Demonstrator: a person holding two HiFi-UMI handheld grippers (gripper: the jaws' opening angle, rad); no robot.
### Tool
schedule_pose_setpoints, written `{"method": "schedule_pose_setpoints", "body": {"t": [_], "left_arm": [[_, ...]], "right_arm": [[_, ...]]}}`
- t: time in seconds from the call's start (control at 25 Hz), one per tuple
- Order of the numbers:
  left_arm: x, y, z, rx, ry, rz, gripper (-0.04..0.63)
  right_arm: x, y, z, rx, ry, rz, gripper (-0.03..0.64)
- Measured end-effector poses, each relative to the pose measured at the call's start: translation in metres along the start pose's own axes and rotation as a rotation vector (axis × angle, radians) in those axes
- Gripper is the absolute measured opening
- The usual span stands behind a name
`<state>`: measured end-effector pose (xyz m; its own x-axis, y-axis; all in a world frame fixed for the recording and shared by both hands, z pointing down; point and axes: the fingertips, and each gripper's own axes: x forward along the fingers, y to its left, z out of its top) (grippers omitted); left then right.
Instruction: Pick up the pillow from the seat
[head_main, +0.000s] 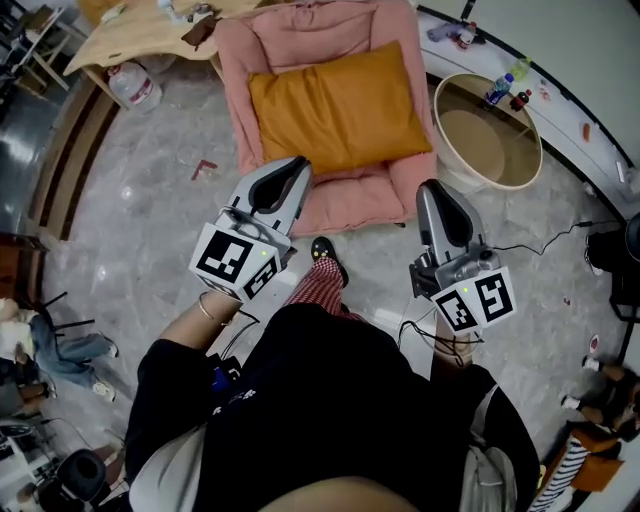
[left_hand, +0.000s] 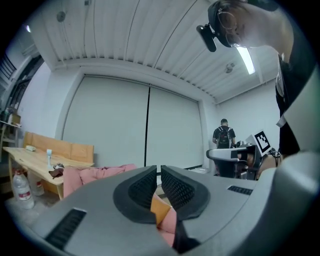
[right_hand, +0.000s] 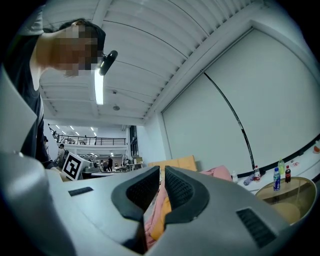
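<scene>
The pillow (head_main: 340, 108) lies flat on the pink seat (head_main: 345, 205), ahead of both tools and between their lines. The left hand-held gripper (head_main: 293, 166) and the right hand-held gripper (head_main: 432, 190) are closed and empty, level with the seat's front edge. A round tub (head_main: 452, 165) stands just right of the right one. A shoe (head_main: 327, 258) shows between them. A wooden worktop (head_main: 130, 40) stands far left.

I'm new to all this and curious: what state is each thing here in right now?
Pillow: lying on the seat, untouched.
Seat: holding the pillow.
Left gripper: fingers shut, empty, short of the seat.
Right gripper: fingers shut, empty, short of the seat.
Jug: upright on the floor.
</scene>
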<state>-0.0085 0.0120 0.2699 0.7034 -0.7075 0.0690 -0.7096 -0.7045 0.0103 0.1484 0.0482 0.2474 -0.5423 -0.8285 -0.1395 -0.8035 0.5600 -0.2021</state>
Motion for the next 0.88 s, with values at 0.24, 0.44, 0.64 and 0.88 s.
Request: {"method": "schedule_pose_setpoints", "body": {"t": [0.24,0.44,0.64,0.88], "left_arm": [[0.014,0.037,-0.019,-0.013,0.0,0.061,0.014],[0.034,0.058,-0.032,-0.037,0.012,0.079,0.04],[0.048,0.082,-0.048,-0.065,0.022,0.113,0.081],[0.051,0.123,-0.075,-0.097,0.032,0.168,0.127]], "right_arm": [[0.023,-0.018,-0.009,0.011,0.014,-0.016,0.025],[0.05,-0.026,-0.013,0.018,0.034,0.015,0.025],[0.073,-0.043,-0.015,0.021,0.057,0.025,0.025],[0.115,-0.039,-0.02,0.023,0.073,0.082,0.025]]}}
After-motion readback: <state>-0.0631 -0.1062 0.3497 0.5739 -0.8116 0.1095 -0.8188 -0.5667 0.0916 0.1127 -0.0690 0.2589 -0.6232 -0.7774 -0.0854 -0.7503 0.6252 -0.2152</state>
